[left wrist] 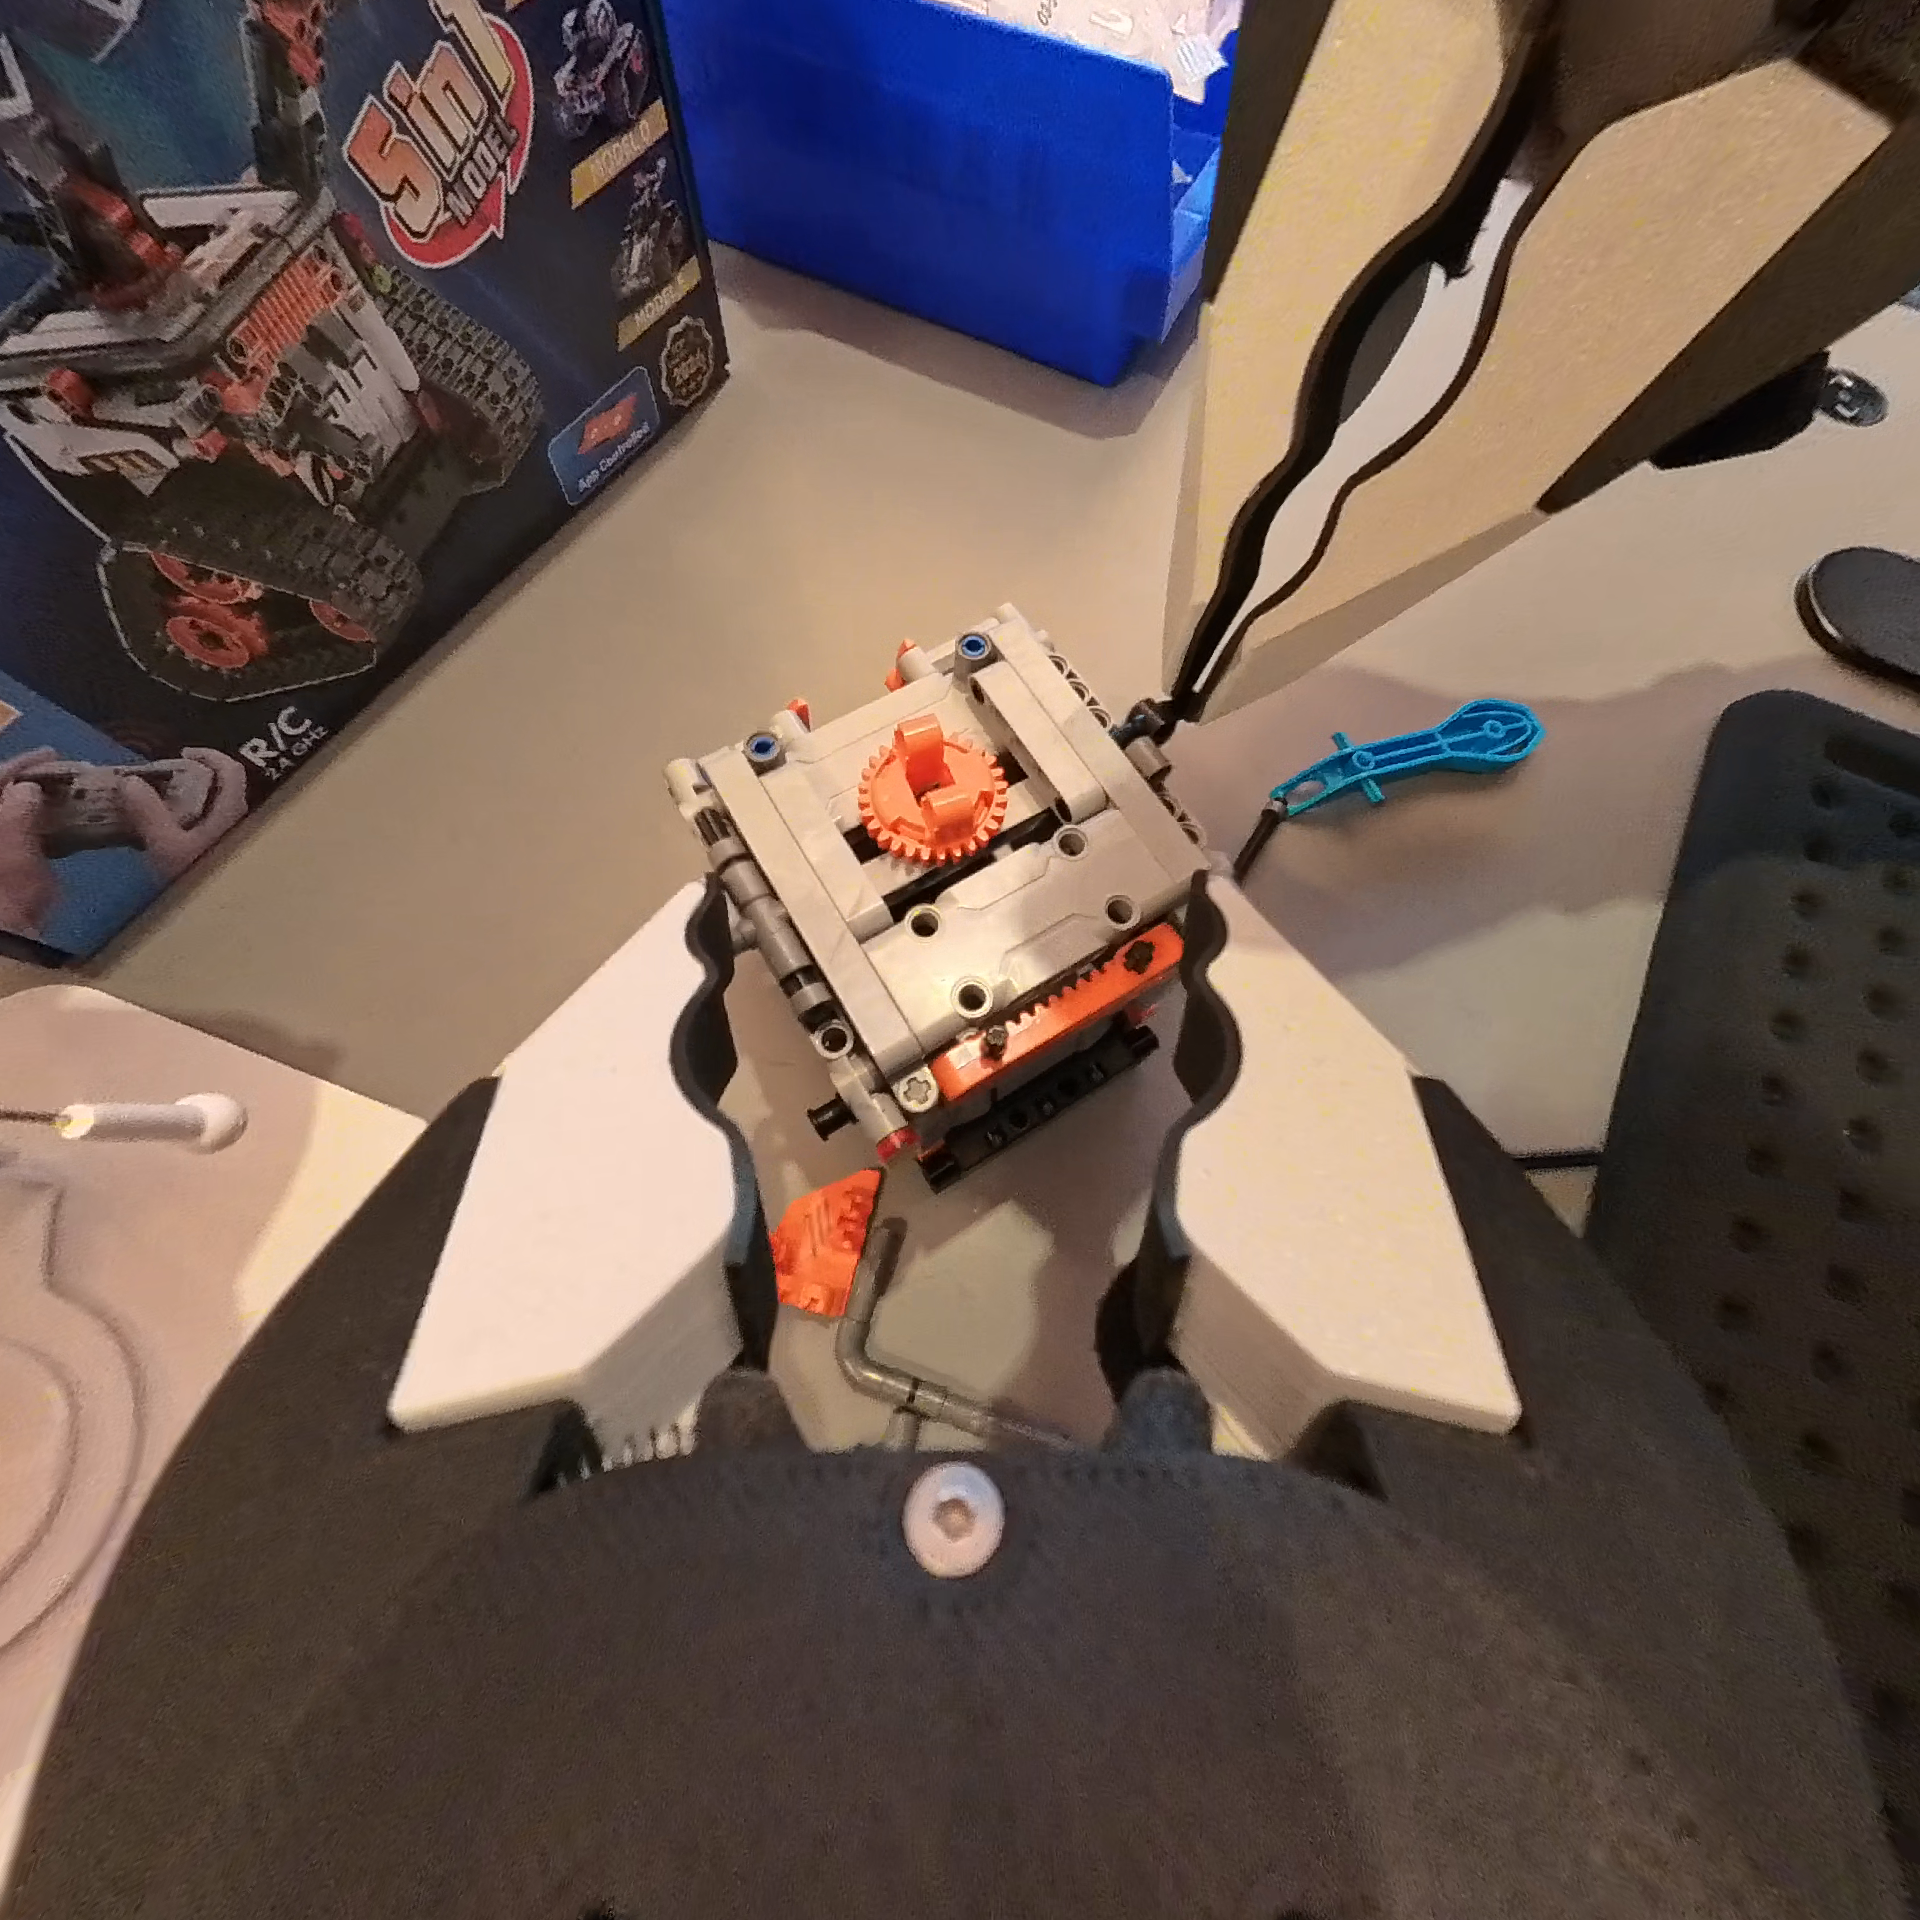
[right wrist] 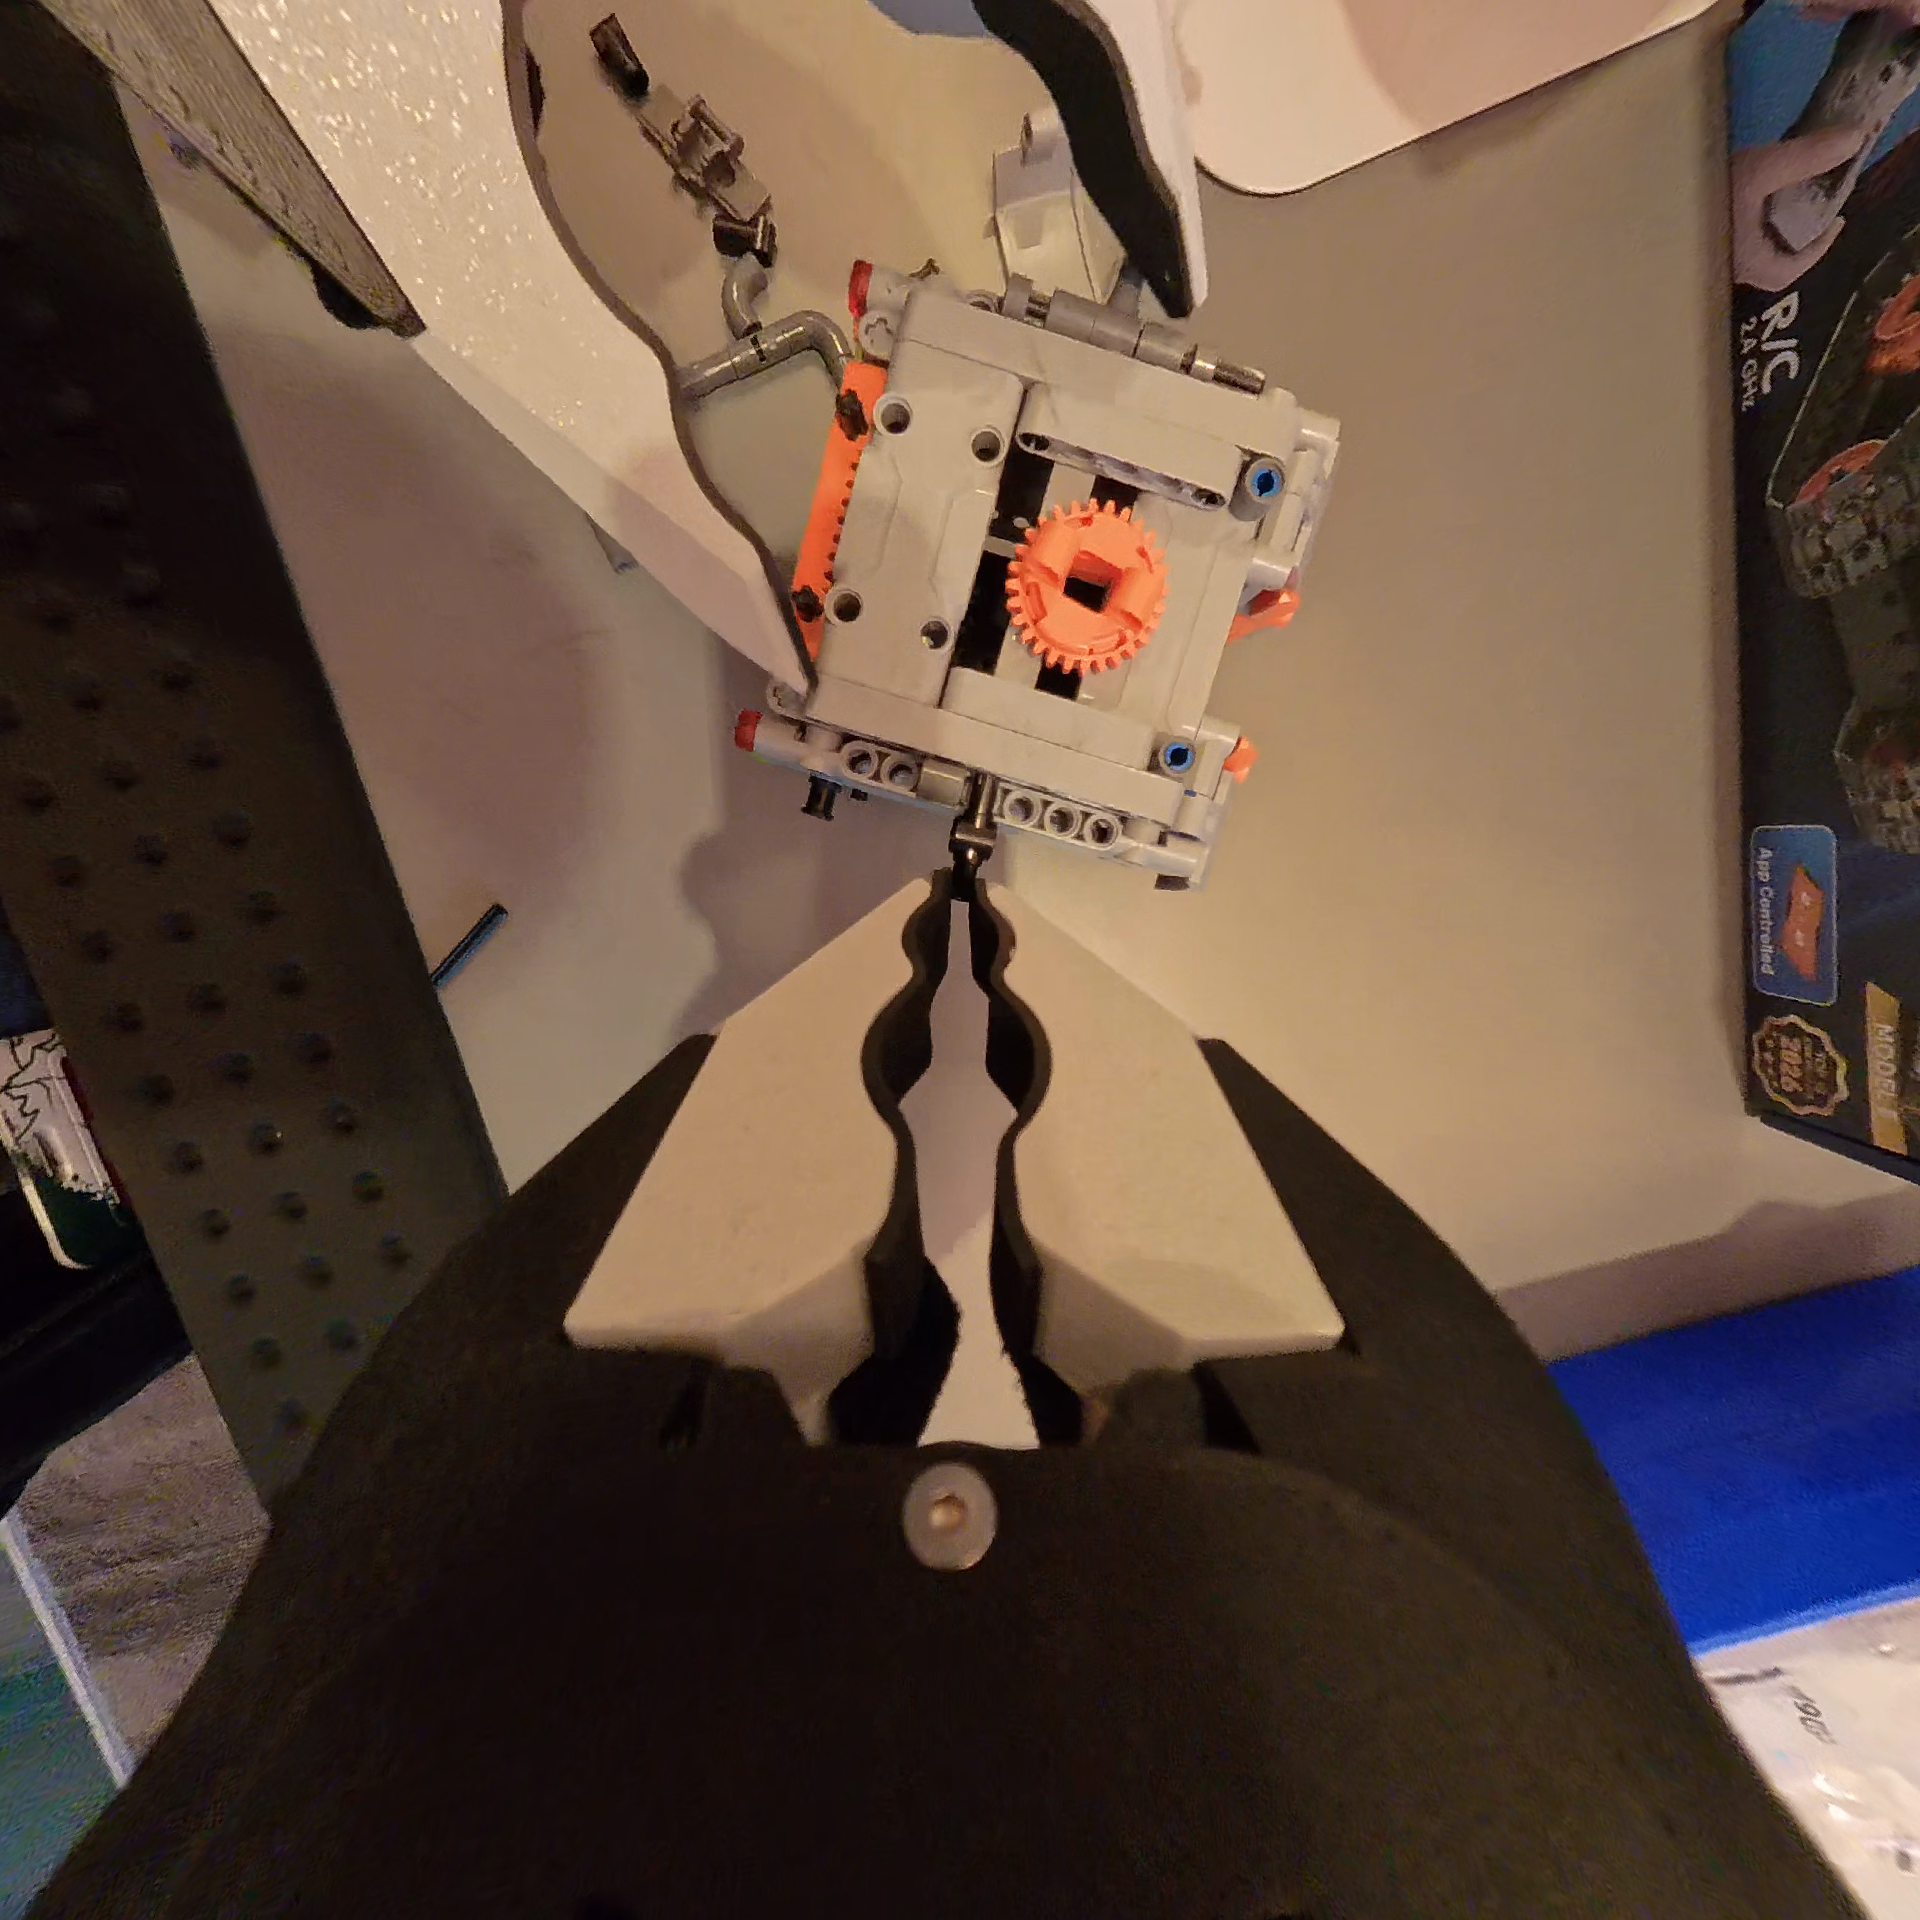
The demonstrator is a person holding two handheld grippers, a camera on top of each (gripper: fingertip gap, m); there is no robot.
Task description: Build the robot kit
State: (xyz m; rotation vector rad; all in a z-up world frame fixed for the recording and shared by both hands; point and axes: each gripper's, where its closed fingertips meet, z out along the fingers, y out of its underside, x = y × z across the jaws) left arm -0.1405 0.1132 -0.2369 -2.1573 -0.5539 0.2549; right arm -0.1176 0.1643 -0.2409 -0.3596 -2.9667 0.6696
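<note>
1. Left wrist view: left hand-held gripper (left wrist: 951,966) clasps the grey brick assembly (left wrist: 935,894) between its two fingers, one on each side; the assembly stands on the table (left wrist: 582,665).
2. An orange gear (left wrist: 925,800) sits on top of the assembly, an orange toothed strip (left wrist: 1070,997) along its near edge.
3. Right wrist view: right hand-held gripper (right wrist: 961,894) has its tips pinched nearly together on a small black pin (right wrist: 975,842) that sticks out of the assembly's side.
4. Between the left fingers, loose on the table: an orange panel piece (left wrist: 821,1247) and a bent grey tube (left wrist: 883,1351).
5. A teal plastic tool (left wrist: 1413,758) lies on the table, near the right gripper's tips.
6. Farther out: a printed toy box (left wrist: 312,416) at far left, a blue bin (left wrist: 935,166) behind, a black perforated panel (left wrist: 1787,1039) to the right.
</note>
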